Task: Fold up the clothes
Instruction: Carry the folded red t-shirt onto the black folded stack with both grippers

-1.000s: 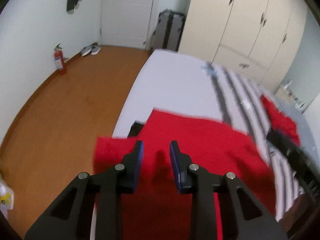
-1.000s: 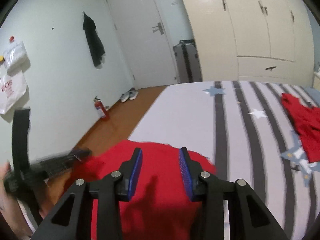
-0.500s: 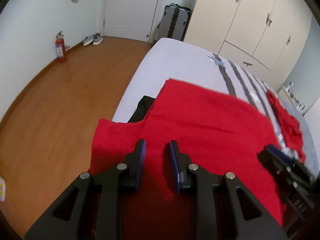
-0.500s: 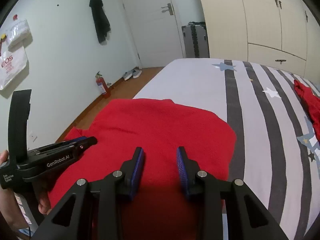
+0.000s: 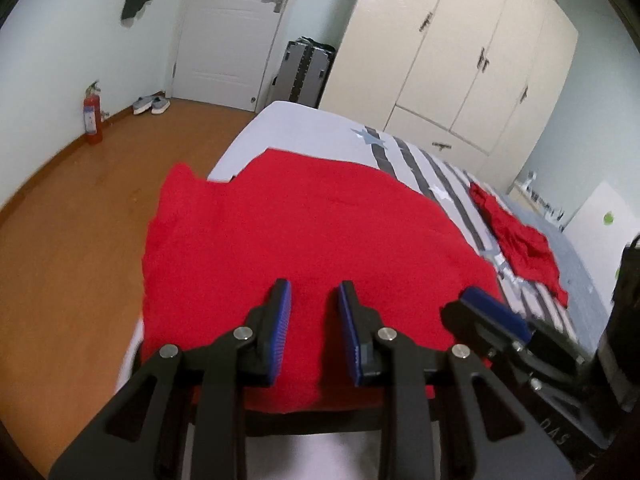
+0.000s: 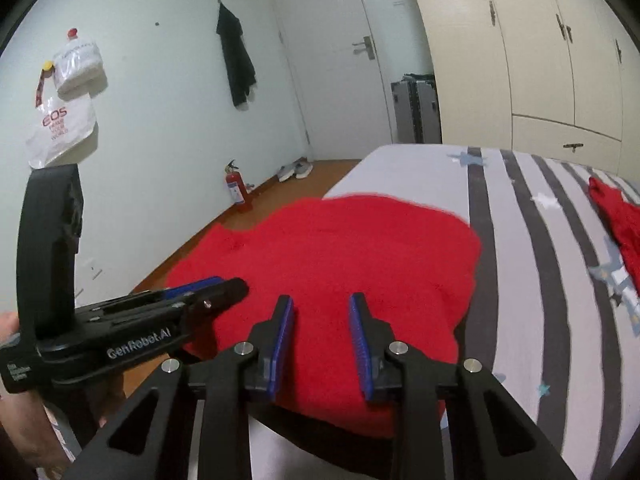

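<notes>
I have both claws over the near edge of the bed, side by side and angled down at the red garment. The garment lies spread flat across the near left corner of the bed, its left part hanging past the bed's left edge over the wooden floor.

My left claw has its blue pads a narrow gap apart, with red cloth showing between them; whether the pads are pinching the near hem I cannot tell from here. My right claw has just been closing its jaws, and they now stand a narrow gap apart above the garment's near edge, also with red cloth behind the gap; I cannot tell if cloth is caught there either.

From the right wrist view I see the left claw lying low over the garment's left side, a hand on its handle.

A second red garment lies crumpled further along the bed toward its right edge, well apart from the first, on the striped, star-printed sheet.
</notes>
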`<state>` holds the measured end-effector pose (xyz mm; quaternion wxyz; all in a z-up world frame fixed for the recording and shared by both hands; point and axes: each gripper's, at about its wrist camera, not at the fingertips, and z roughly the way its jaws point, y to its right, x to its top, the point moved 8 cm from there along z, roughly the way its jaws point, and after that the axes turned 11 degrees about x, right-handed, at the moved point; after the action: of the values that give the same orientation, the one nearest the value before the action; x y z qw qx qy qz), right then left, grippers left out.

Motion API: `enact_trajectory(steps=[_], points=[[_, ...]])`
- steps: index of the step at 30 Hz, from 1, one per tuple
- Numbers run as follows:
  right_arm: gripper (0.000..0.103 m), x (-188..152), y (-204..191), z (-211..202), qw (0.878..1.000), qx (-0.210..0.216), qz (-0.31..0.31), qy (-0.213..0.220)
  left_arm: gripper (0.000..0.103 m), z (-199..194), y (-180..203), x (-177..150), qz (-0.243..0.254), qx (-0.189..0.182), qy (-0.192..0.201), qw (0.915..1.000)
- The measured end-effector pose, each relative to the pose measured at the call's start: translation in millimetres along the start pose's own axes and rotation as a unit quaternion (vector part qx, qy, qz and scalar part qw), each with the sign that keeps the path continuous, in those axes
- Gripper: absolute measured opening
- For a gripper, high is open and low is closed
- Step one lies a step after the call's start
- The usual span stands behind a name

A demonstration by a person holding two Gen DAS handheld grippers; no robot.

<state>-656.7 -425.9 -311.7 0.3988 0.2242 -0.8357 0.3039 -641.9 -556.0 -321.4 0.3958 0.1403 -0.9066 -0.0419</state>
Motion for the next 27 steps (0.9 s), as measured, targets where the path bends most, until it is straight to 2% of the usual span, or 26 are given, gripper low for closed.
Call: enact_trajectory(steps=[5,10,12,14,17,20,24,27], points=[[0.025,-10,0,2,1.000,-0.005,0.002,0.010,0.023,0,2,-8,0.022,0.025,0.011,0.9994],[0.022,-5,1,-2,1.000,-0.017,-0.017,-0.010,0.023,-8,2,5,0.022,0.027,-0.010,0.9993],[0.020,6,1,-13,1.000,-0.026,-0.014,-0.004,0.023,-23,-7,19,0.014,0.049,0.009,0.9987],[0.020,12,7,-25,1.000,-0.030,-0.005,0.004,0.023,-33,-17,22,0.000,0.049,0.019,0.9986],[0.020,6,19,-31,1.000,-0.024,0.011,-0.002,0.023,-18,-31,-2,0.018,0.061,-0.009,0.9979],[0.020,-10,16,-29,1.000,-0.014,-0.006,-0.012,0.023,-10,-34,-13,0.028,0.070,-0.009,0.9971],[0.020,-8,18,-27,1.000,-0.007,-0.002,-0.016,0.023,-10,-33,-8,0.014,0.072,-0.015,0.9972],[0.020,3,15,-34,0.999,-0.022,-0.011,-0.027,0.024,-21,-29,-1,0.006,0.079,-0.022,0.9966]])
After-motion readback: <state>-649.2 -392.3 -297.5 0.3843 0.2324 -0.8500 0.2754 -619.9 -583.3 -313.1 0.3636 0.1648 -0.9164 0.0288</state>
